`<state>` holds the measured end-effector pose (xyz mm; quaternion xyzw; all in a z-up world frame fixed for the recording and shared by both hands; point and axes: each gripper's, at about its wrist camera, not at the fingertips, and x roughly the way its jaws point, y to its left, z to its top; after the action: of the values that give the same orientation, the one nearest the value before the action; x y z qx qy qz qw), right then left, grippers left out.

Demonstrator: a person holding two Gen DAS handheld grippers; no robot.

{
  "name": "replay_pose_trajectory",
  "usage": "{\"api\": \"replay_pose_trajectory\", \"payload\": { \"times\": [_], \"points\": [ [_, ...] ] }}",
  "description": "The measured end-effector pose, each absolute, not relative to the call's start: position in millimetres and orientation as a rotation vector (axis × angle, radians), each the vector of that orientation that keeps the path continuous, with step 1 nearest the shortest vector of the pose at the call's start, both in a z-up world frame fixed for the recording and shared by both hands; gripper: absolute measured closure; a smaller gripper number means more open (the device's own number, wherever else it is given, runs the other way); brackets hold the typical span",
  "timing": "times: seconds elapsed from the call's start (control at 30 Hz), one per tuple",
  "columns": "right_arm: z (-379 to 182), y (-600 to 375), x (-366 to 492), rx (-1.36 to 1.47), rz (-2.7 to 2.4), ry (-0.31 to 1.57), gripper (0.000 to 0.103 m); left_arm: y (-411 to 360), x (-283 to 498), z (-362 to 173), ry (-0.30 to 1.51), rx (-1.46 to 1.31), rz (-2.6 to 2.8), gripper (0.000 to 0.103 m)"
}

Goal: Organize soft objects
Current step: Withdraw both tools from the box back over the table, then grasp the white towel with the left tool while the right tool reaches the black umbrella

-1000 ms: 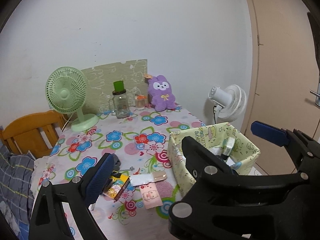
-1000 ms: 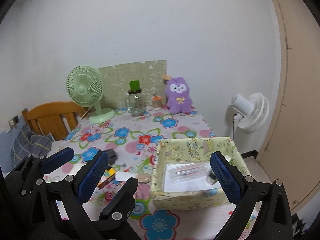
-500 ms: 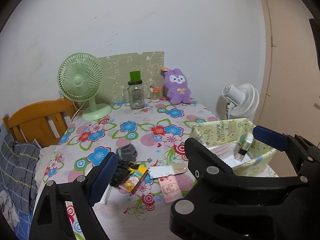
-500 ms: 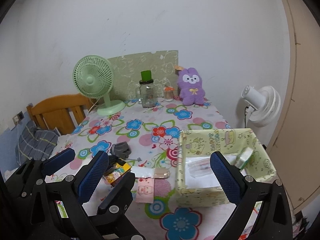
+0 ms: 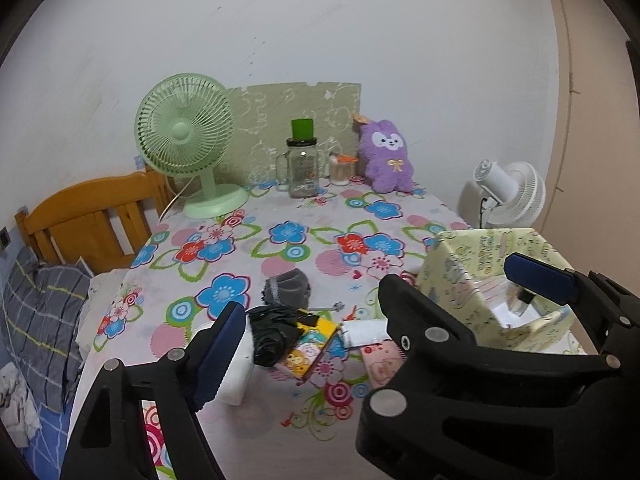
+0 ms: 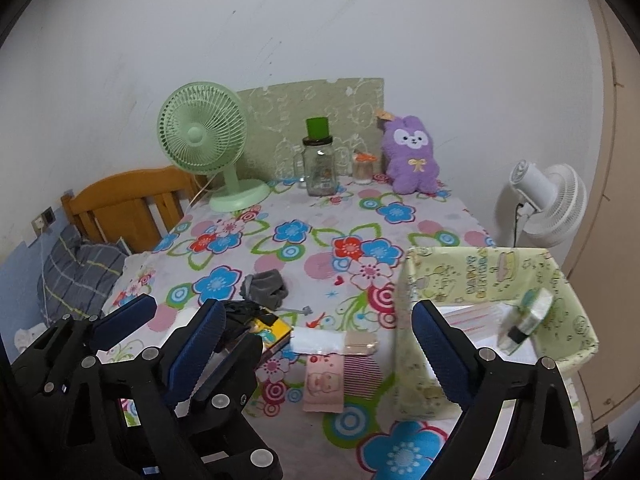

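Over the floral table, both grippers' jaws gape empty — fabric box lettering unreadable.

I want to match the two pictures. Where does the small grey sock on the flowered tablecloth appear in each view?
Left wrist view: the small grey sock lies a little left of centre, just behind the black folded umbrella.
Right wrist view: the sock lies left of centre, below mid-height.
Shared landmark: the purple plush rabbit at the wall.
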<state>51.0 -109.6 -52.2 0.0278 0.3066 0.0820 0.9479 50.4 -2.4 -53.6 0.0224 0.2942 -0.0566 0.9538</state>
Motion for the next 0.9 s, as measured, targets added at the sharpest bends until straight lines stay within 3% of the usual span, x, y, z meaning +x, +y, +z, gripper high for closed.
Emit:
{"api": "replay_pose_trajectory", "payload": {
  "times": [0.9],
  "points": [
    [-107.3, -39.3, 108.3, 0.002, 0.301, 0.777, 0.012, 71.6, 98.4, -109.6, 0.767, -0.017, 0.039, 0.024]
  ]
}}
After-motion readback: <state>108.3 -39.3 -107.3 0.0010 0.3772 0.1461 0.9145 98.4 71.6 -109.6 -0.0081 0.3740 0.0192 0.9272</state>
